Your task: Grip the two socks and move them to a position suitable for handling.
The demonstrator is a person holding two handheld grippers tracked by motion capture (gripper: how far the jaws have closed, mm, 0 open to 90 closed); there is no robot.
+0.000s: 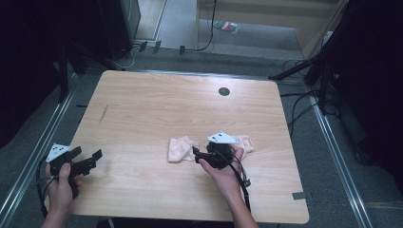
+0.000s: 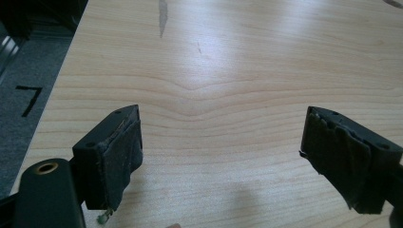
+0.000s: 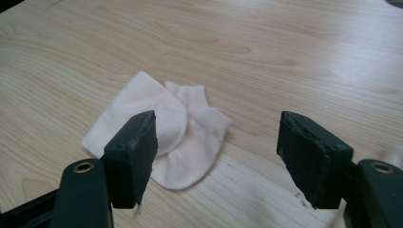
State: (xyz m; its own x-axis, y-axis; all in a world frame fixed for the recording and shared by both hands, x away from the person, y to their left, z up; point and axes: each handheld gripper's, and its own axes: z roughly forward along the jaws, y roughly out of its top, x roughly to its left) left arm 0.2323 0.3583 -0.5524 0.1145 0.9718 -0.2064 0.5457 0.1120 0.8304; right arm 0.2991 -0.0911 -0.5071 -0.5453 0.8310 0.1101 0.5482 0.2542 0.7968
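Note:
A pale pink sock [image 1: 180, 148] lies folded on the wooden table [image 1: 157, 104] near its middle front. In the right gripper view this sock [image 3: 176, 128] lies just beyond the left jaw, partly hidden by it. My right gripper [image 1: 202, 154] is open, points at the sock from its right, and holds nothing [image 3: 221, 142]. A second pale sock [image 1: 247, 142] lies just behind that gripper, partly hidden by it. My left gripper [image 1: 88, 156] hovers at the table's front left corner, open over bare wood [image 2: 221, 152].
A dark round grommet [image 1: 224, 91] sits at the table's far side. A dark streak [image 1: 103, 114] marks the wood at the left. Grey tape [image 1: 298, 195] sticks at the front right edge. Cables and stands surround the table on the floor.

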